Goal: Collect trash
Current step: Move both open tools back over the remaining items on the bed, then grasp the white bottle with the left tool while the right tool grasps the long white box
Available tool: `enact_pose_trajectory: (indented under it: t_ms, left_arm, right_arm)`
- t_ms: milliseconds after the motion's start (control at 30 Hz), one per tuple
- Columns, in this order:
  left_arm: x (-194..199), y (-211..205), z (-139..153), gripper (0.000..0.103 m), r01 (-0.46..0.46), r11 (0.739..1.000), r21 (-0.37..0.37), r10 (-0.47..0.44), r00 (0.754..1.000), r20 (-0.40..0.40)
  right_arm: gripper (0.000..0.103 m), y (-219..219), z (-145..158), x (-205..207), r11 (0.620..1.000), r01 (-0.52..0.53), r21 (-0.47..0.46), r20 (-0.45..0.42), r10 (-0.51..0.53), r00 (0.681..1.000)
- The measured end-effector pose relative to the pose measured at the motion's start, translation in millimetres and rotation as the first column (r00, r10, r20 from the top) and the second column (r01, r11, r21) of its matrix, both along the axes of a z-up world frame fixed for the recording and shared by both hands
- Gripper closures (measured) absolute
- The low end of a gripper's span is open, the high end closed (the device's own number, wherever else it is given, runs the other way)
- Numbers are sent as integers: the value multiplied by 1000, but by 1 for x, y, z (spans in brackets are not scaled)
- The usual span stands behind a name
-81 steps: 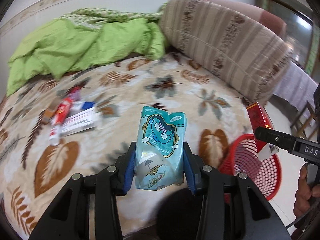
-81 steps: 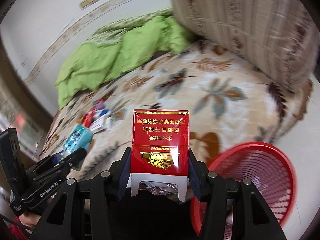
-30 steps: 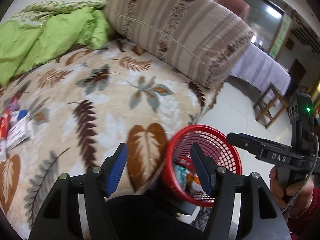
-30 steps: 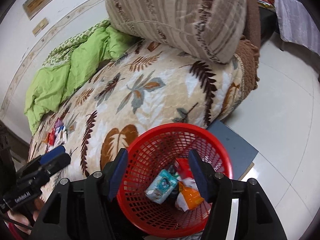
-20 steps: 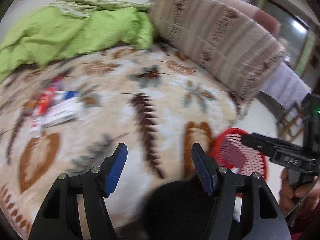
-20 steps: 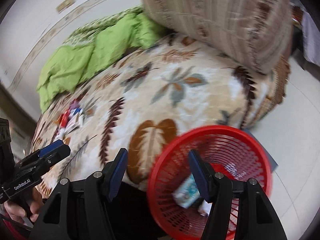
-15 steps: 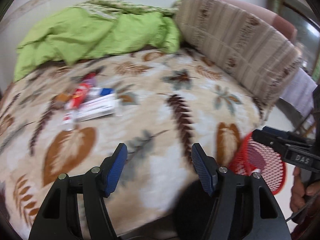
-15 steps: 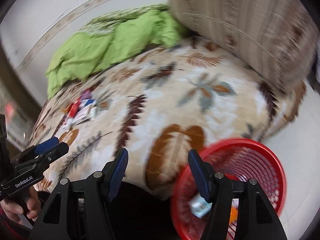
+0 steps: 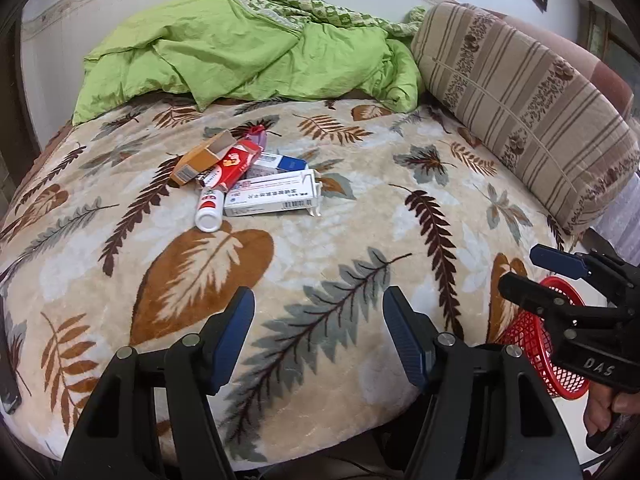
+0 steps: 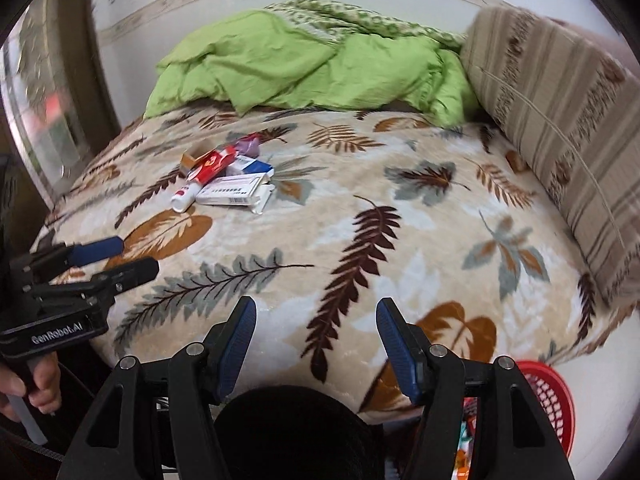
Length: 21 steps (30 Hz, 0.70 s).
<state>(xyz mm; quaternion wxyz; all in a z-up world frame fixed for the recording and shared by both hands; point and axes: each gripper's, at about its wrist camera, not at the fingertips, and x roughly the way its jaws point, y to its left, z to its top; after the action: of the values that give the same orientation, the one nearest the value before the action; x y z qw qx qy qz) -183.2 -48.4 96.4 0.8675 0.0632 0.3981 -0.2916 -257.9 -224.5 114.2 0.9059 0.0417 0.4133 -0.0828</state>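
Observation:
A small pile of trash lies on the leaf-patterned bed: a white medicine box [image 9: 272, 197] [image 10: 232, 191], a red tube [image 9: 232, 165] [image 10: 210, 165], a brown carton [image 9: 202, 162], a white bottle [image 9: 210, 210] [image 10: 182, 199] and a blue-and-white box [image 9: 286, 162]. My left gripper [image 9: 318, 330] is open and empty, well short of the pile. My right gripper [image 10: 312, 334] is open and empty above the bed's near edge. Each gripper also shows in the other's view, the right gripper [image 9: 532, 270] and the left gripper [image 10: 116, 258].
A red mesh basket [image 9: 540, 340] [image 10: 548, 396] stands on the floor at the bed's right, holding some trash. A crumpled green quilt [image 9: 240, 48] lies at the back and a striped bolster [image 9: 528, 92] lies along the right side.
Both grippers let their trash go into the red basket, then swung left from the basket back toward the bed and the pile. Both now stand open and empty.

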Motion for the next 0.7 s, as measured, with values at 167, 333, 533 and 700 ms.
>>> enact_pose_trajectory:
  t_ms: [167, 333, 533, 700]
  left_arm:
    - [6, 9, -3, 37, -25, 1000, 0, 25, 1000, -9]
    - [14, 16, -6, 37, -52, 999, -3, 52, 998, -20]
    - [21, 21, -11, 37, -70, 998, -4, 70, 997, -31]
    - [29, 26, -16, 37, -89, 996, 0, 88, 995, -38]
  right_arm:
    - [37, 9, -6, 14, 1000, -23, -22, -20, 22, 1000]
    - [37, 17, -8, 25, 998, -47, -40, -29, 46, 999]
    - [37, 23, -11, 36, 996, -70, -47, -41, 68, 997]
    - [37, 26, -15, 45, 995, -86, -44, -53, 84, 995]
